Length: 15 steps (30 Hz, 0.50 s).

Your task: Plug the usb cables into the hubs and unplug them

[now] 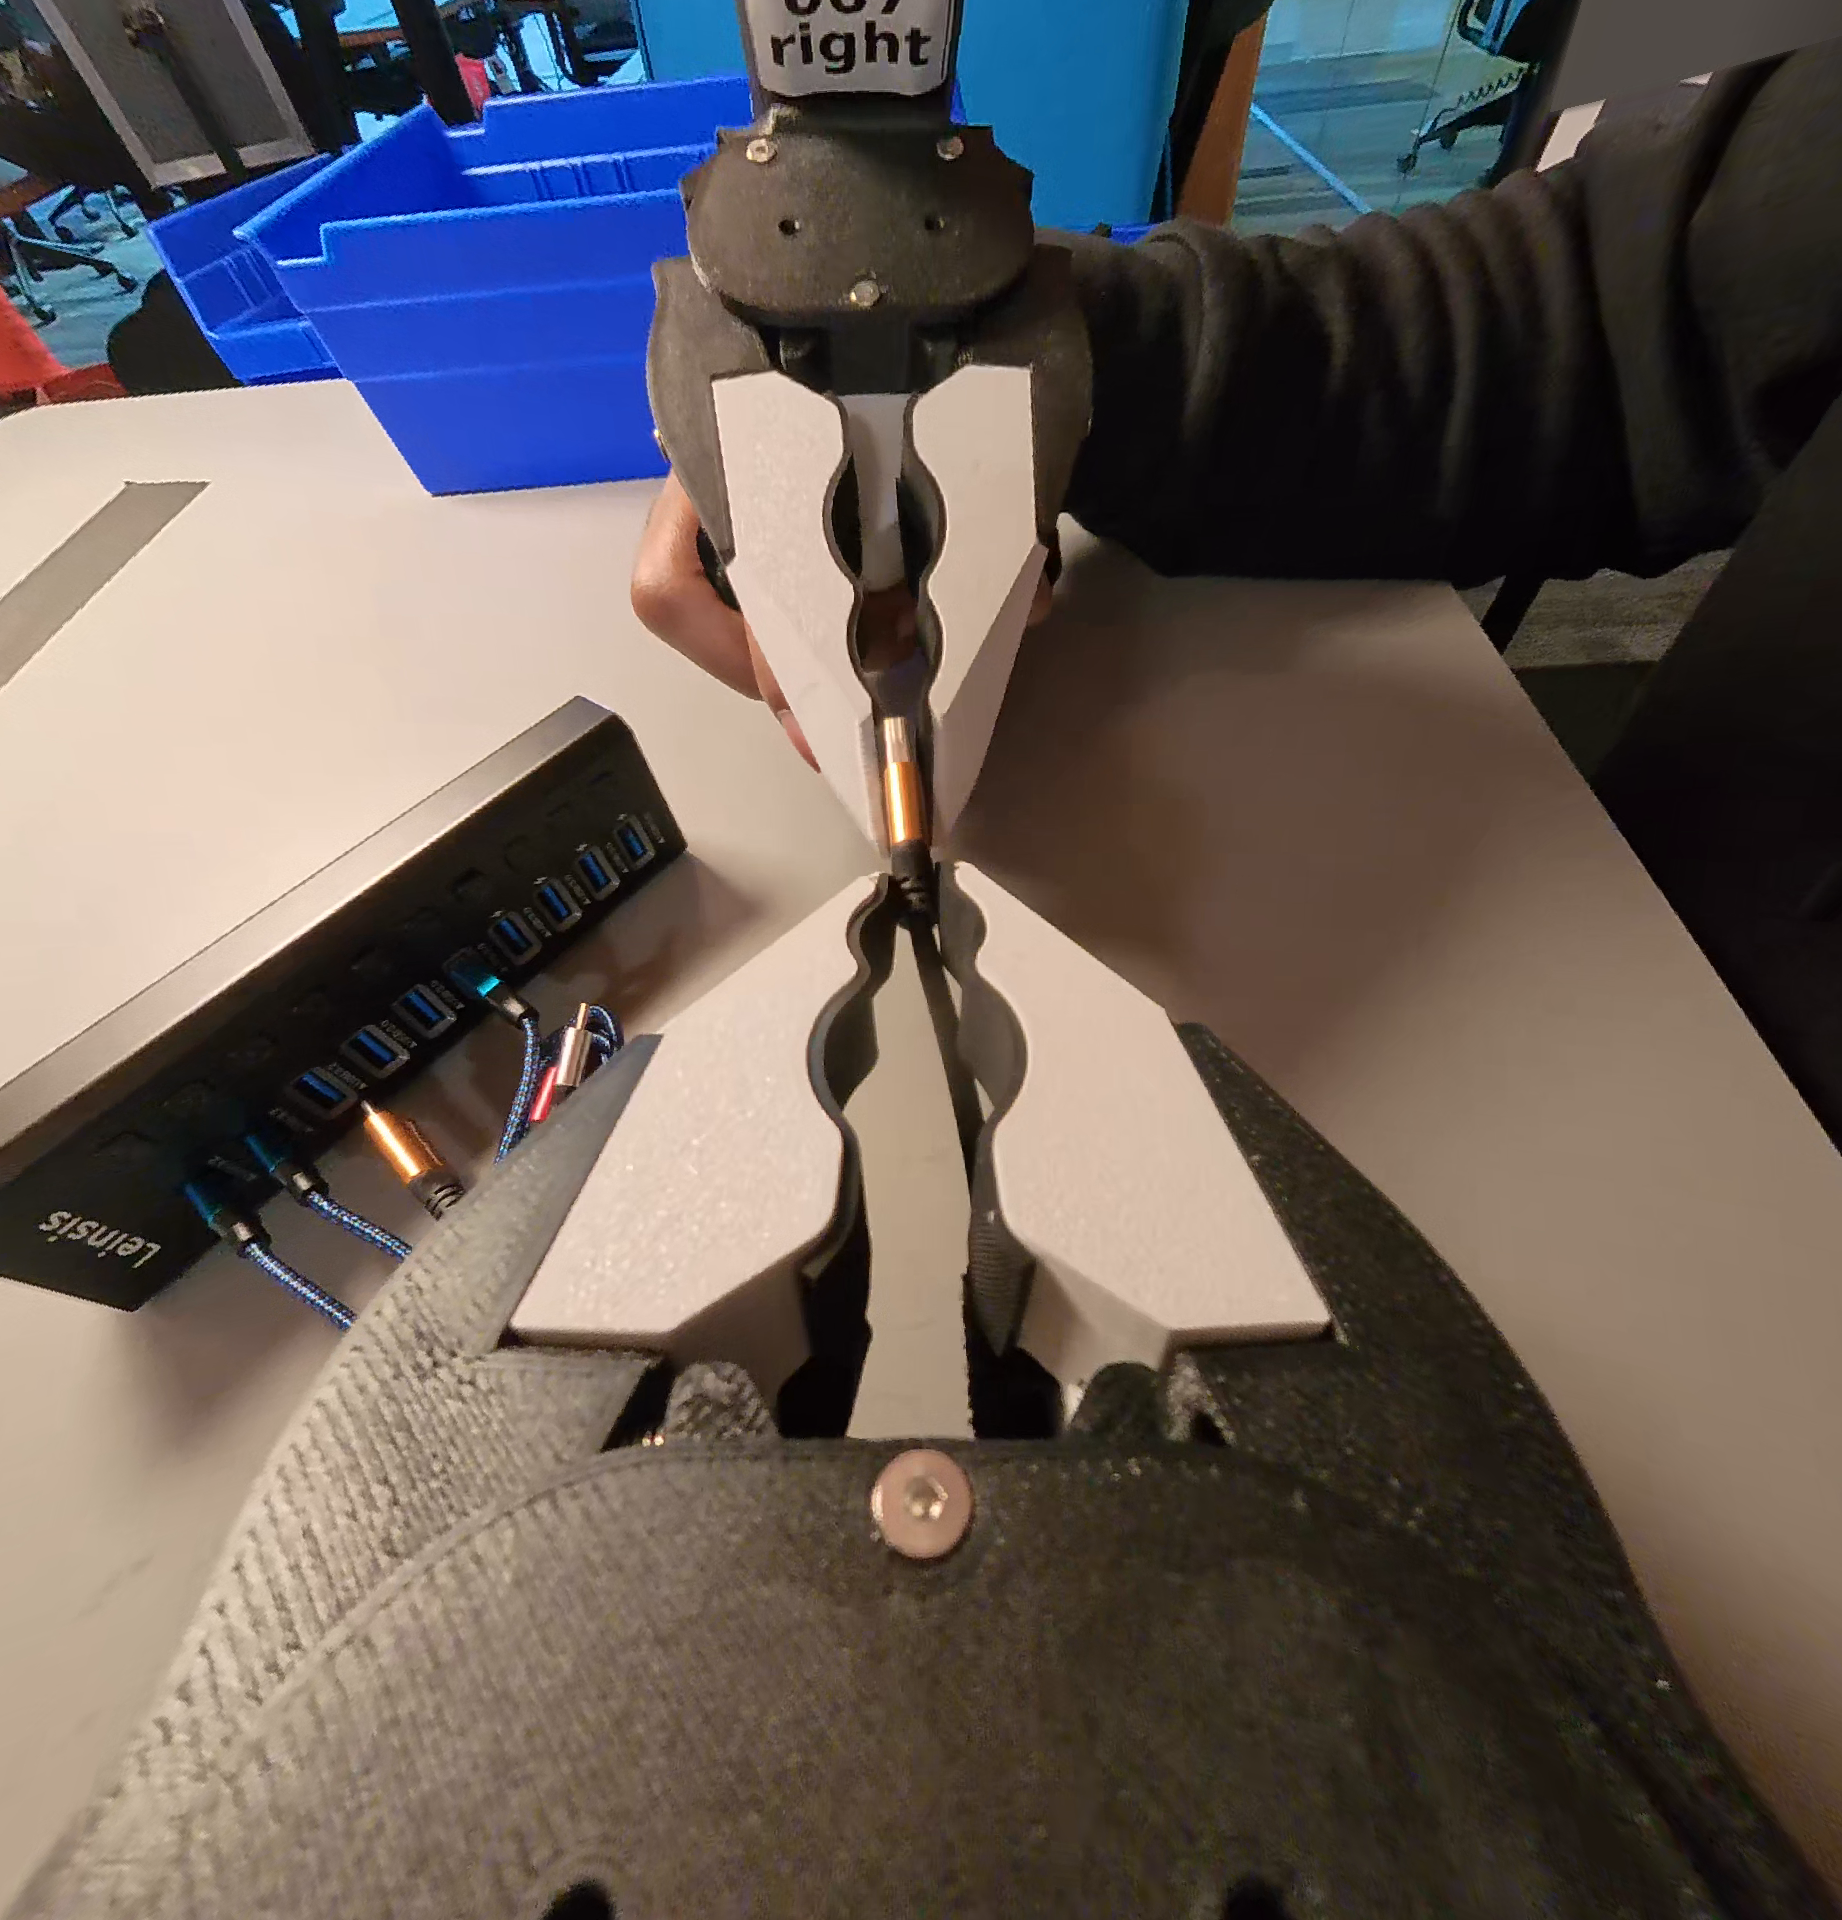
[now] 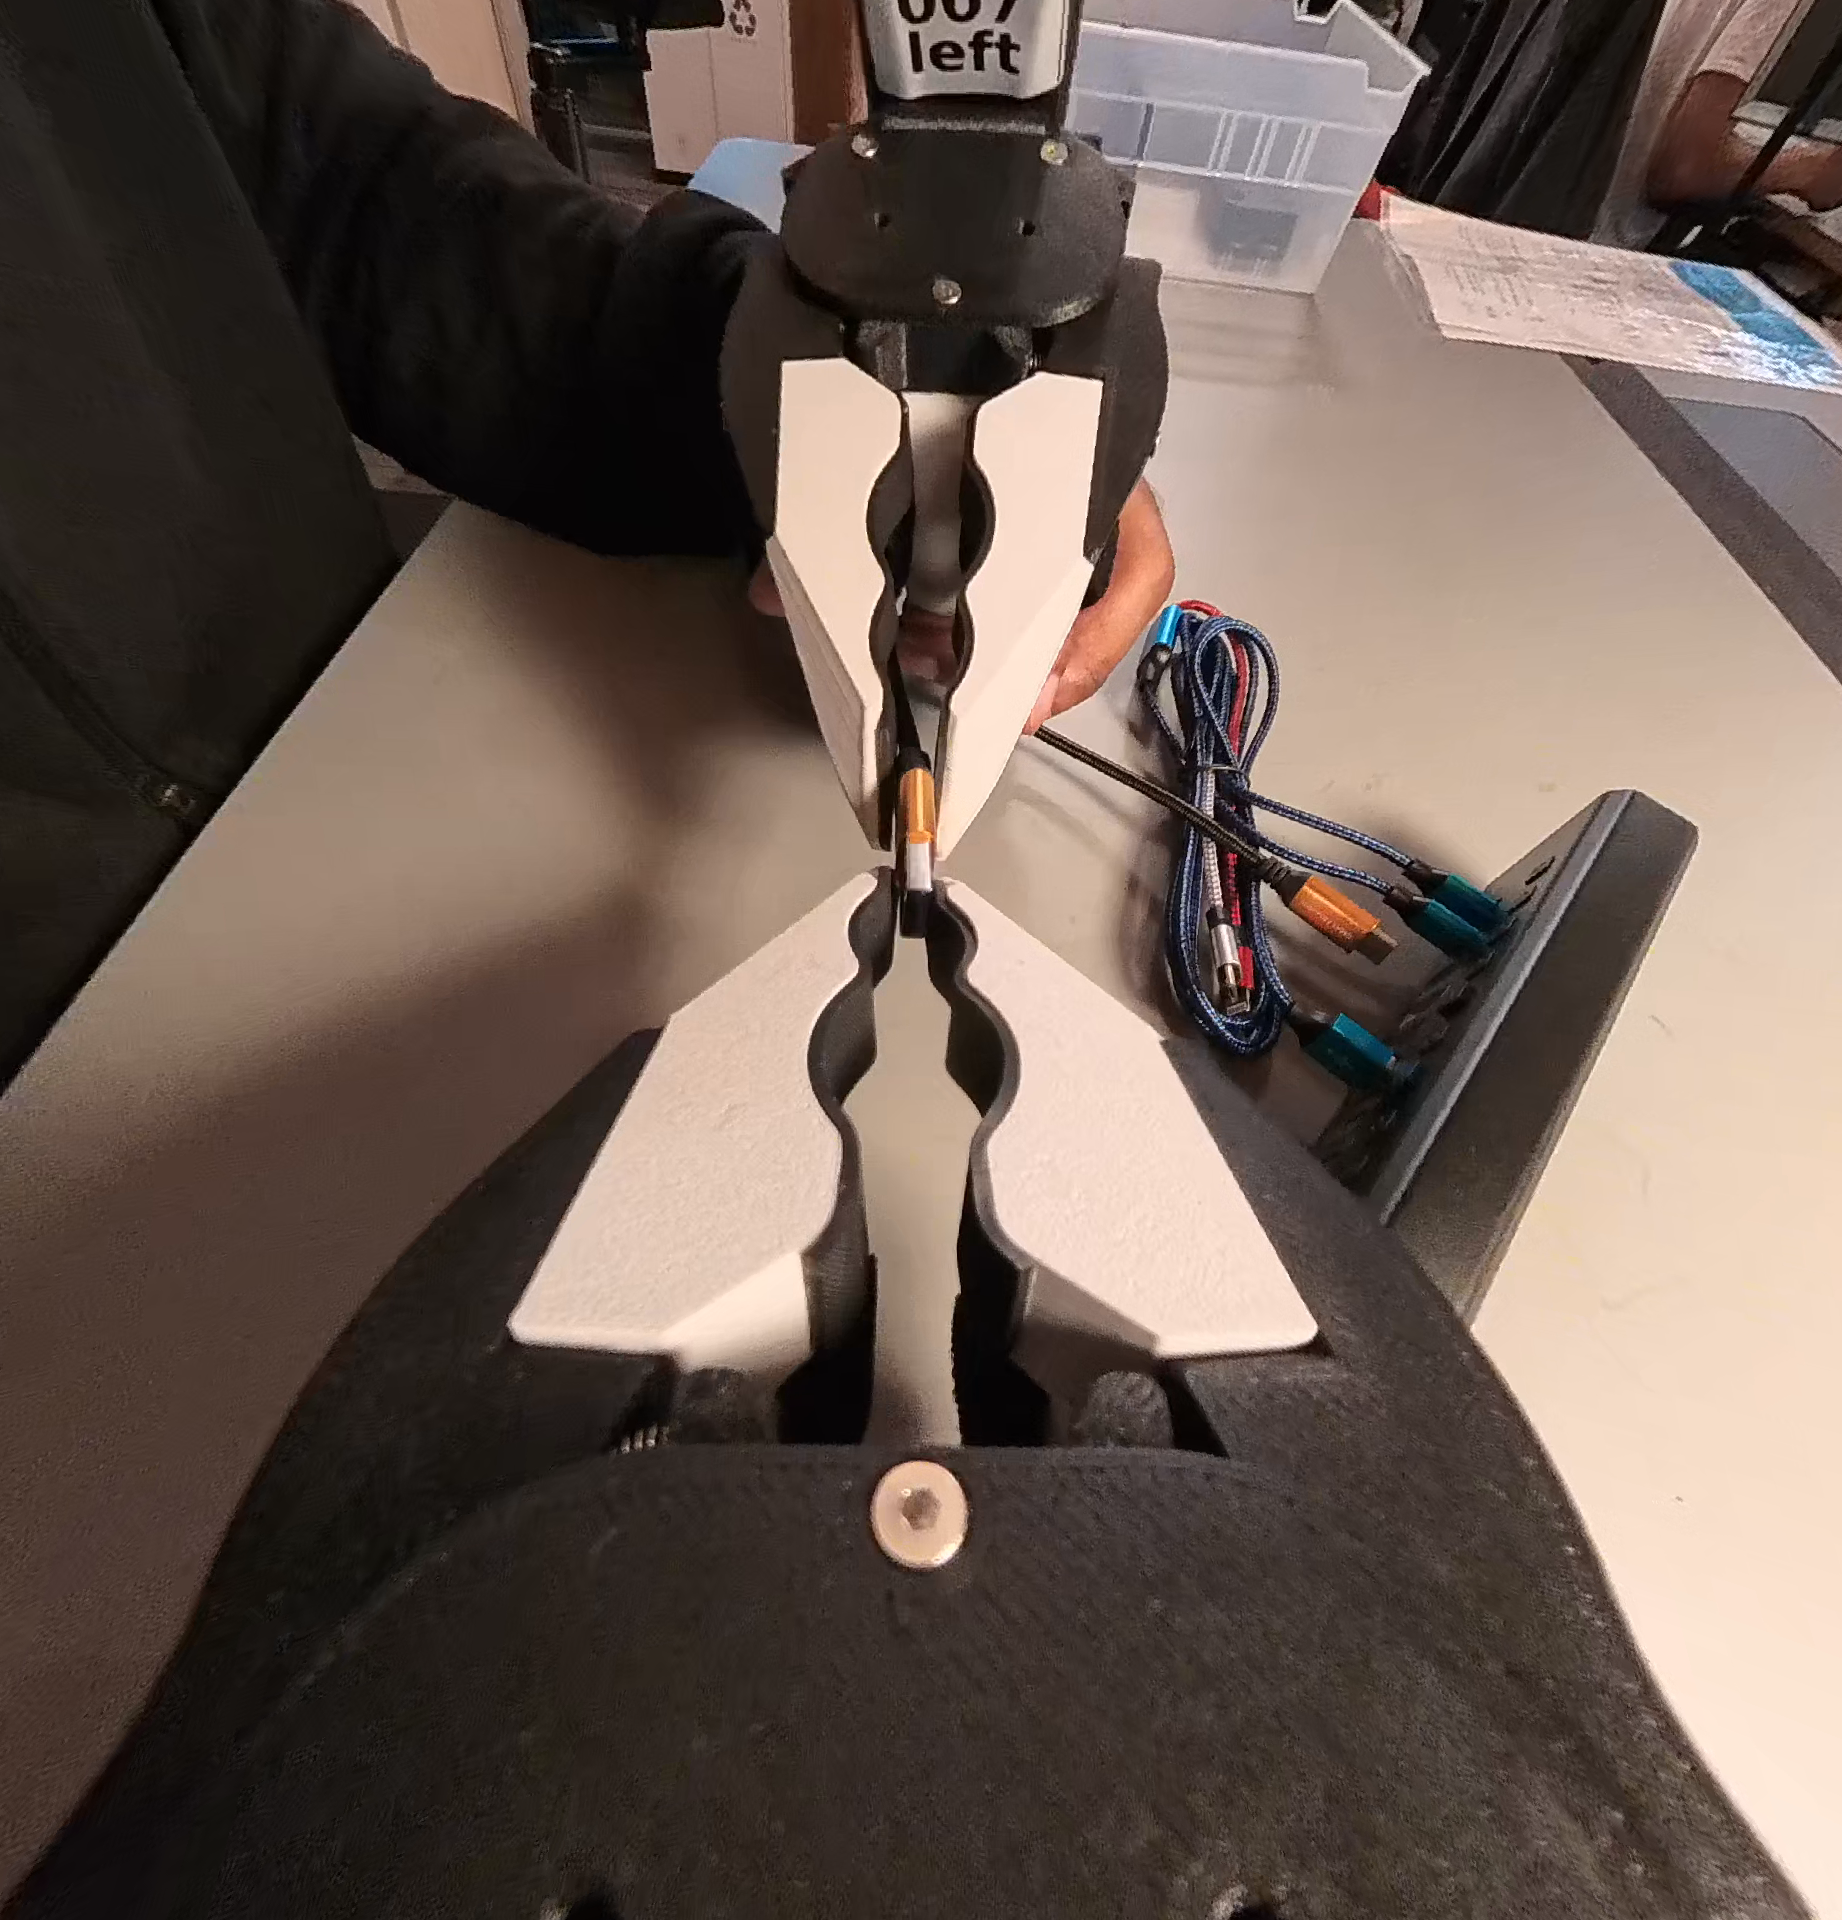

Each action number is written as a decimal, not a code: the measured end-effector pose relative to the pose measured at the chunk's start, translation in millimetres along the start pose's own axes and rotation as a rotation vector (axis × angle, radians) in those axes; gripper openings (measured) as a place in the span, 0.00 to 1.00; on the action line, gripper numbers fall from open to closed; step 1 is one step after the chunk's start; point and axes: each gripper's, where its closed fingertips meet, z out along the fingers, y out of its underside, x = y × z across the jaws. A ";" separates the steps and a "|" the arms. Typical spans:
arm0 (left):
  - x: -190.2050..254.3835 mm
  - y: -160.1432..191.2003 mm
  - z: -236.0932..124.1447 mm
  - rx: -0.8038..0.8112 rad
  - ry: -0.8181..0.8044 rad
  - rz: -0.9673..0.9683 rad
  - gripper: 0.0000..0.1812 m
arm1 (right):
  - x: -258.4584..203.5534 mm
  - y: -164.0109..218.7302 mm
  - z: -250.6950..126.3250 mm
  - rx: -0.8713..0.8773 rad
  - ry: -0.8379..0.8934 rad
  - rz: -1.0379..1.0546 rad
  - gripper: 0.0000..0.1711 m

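My left gripper (image 1: pixel 912 885) and right gripper (image 2: pixel 912 896) meet tip to tip above the table. Between them is an orange USB connector (image 1: pixel 904 790) with a silver plug (image 2: pixel 917 868) and a black cable (image 1: pixel 943 1039). The left gripper is shut on the cable end just behind the connector. The right gripper is shut on the plug end. A black multi-port hub (image 1: pixel 273 987) lies to the left; it also shows in the right wrist view (image 2: pixel 1582 987). Teal connectors (image 2: pixel 1457 909) are plugged into it. A second orange connector (image 1: pixel 403 1143) lies loose in front of it.
Braided blue and red cables (image 2: pixel 1218 831) lie bundled beside the hub. Blue bins (image 1: pixel 501 312) stand at the table's far side. A clear bin (image 2: pixel 1239 135) and bagged papers (image 2: pixel 1623 301) sit at the other end. A person's dark sleeves (image 1: pixel 1416 364) hold both grippers. Both grippers' tips are close together, under 4 cm apart.
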 end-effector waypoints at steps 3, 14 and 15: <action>-2.3 -0.4 0.7 -0.003 -0.020 0.008 0.05 | 1.7 1.4 0.3 -0.004 0.010 -0.003 0.03; -60.0 37.2 7.0 -0.250 -0.456 -0.097 0.05 | 84.8 29.2 -50.5 -0.184 0.505 0.154 0.45; -62.0 38.2 8.7 -0.266 -0.482 -0.087 0.05 | 89.3 39.2 -50.6 -0.209 0.521 0.216 0.43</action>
